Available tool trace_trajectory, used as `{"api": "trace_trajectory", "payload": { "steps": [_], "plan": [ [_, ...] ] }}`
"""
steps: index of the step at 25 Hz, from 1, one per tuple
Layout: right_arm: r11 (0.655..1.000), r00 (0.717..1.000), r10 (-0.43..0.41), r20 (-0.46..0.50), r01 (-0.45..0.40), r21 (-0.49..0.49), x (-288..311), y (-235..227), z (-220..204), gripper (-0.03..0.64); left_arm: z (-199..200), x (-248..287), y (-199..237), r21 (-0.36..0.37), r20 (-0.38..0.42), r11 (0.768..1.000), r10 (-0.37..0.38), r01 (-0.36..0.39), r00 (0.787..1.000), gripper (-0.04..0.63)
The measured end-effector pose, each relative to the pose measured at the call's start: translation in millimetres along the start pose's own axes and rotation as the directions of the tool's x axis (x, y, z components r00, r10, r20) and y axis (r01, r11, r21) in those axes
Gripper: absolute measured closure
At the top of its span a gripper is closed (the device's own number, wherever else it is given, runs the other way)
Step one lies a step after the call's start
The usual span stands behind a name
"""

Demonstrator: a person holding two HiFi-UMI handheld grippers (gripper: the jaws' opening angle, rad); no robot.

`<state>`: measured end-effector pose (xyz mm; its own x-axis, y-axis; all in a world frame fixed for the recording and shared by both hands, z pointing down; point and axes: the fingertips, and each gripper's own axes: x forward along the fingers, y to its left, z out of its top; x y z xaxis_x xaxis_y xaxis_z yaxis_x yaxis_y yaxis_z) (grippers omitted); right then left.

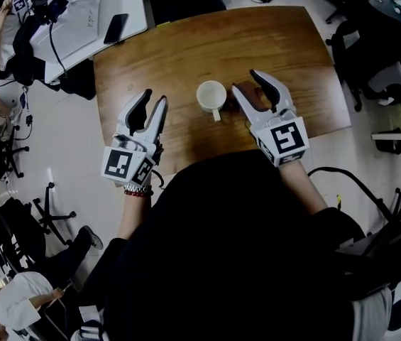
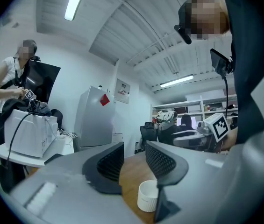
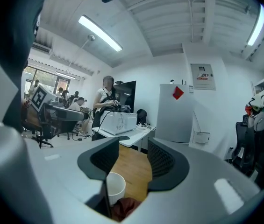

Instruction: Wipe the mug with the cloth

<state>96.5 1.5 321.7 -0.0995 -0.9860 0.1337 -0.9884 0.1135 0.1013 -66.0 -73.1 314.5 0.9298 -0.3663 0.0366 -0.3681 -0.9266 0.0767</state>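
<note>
Right gripper is hovering released, empty | cloth is lying beneath it, just right of mug | mug is standing on tabletop between grippers | left gripper is hanging released, farther off

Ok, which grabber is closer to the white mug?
The right. The right gripper hangs open just beside the mug, over the cloth. The left gripper is open too, farther off on the mug's other side.

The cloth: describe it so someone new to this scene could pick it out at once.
On the wooden table, look just right of the white mug, beneath the right gripper. The cloth is a small crumpled reddish-brown heap, the only soft thing there.
</note>
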Motion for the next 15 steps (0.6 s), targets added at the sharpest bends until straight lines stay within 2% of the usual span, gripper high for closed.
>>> {"api": "trace_trajectory", "payload": {
  "steps": [4, 15],
  "plan": [
    [0.999, 1.000, 0.022, 0.014, -0.022, -0.027, 5.8, 5.1, 1.4, 0.433, 4.7, 1.8, 2.5, 0.013, 0.004, 1.000, 0.001, -0.001, 1.000, 0.457],
    [1.000, 1.000, 0.014, -0.001, -0.014, 0.002, -4.8, 1.0, -0.6, 0.465, -0.8, 6.9, -10.1, 0.006, -0.012, 1.000, -0.021, 0.021, 1.000, 0.457]
  ]
}}
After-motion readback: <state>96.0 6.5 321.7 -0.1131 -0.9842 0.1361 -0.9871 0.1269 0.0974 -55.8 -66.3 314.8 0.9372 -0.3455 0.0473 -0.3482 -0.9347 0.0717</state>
